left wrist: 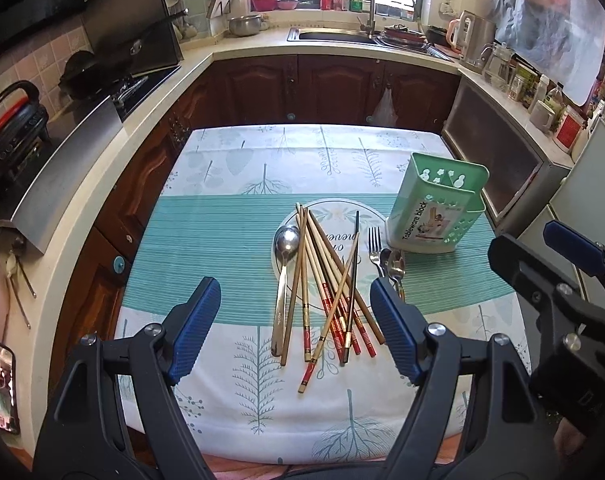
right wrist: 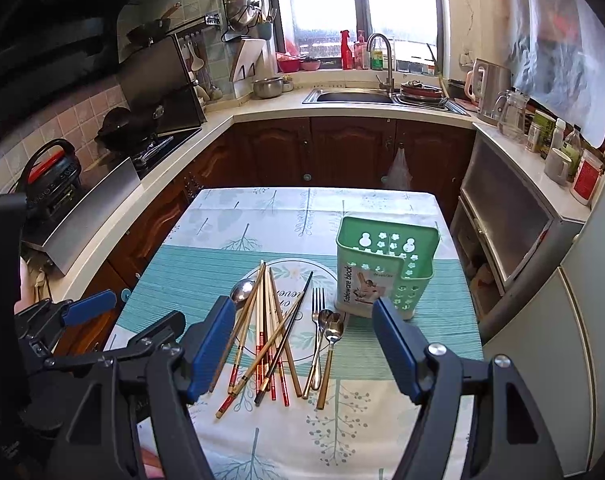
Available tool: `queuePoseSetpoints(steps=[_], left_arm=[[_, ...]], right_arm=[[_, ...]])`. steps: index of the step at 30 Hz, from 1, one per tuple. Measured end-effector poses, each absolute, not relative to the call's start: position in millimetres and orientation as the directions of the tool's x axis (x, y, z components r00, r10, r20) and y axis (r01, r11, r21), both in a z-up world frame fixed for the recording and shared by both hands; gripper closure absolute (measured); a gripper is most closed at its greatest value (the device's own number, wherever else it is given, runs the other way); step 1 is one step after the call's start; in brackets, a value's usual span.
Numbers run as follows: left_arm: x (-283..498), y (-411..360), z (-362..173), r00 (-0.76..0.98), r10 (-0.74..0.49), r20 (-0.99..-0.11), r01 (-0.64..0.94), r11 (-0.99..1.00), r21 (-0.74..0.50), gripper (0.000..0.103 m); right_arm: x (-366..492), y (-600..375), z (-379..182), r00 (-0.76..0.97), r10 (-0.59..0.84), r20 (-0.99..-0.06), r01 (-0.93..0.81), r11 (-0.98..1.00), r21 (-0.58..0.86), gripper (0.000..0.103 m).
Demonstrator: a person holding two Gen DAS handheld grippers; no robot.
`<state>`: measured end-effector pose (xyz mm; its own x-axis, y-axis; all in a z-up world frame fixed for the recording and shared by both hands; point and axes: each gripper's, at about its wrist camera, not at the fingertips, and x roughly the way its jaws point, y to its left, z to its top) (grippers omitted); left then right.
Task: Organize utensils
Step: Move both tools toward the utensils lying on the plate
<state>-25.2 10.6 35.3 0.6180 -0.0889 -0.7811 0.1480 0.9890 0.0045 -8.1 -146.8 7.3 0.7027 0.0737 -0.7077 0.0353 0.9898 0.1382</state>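
Closest to the cameras, both grippers hang spread wide over the table, ribbed blue pads holding nothing: left gripper [left wrist: 292, 332], right gripper [right wrist: 302, 350]. Just past them, a messy fan of wooden chopsticks [left wrist: 326, 288] lies on the leafy tablecloth [left wrist: 222, 240]. Left of the chopsticks sits a shiny steel spoon [left wrist: 284, 264]; right of them, a fork [right wrist: 317, 322]. Further right and behind stands the boxy green plastic holder [right wrist: 382, 268], perforated, upright.

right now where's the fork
The fork lies flat on the tablecloth, right of the chopstick pile and left of two small spoons, just in front of the green utensil holder.
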Motion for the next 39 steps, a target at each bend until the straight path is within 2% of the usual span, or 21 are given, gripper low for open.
queuePoseSetpoints(steps=[14,39], left_arm=[[-22.9,17.5,31.6,0.631,-0.090,-0.771,0.113,0.993,-0.023,0.027],[-18.0,4.8,19.1,0.607,-0.082,-0.790,0.137,0.991,0.002,0.027]], right_arm=[[-5.8,-148.8,-2.7,0.688,0.077,-0.722,0.043,0.988,0.147,0.032],[-6.4,-155.4,-17.1,0.676,0.094,-0.731,0.063,0.981,0.184,0.032]])
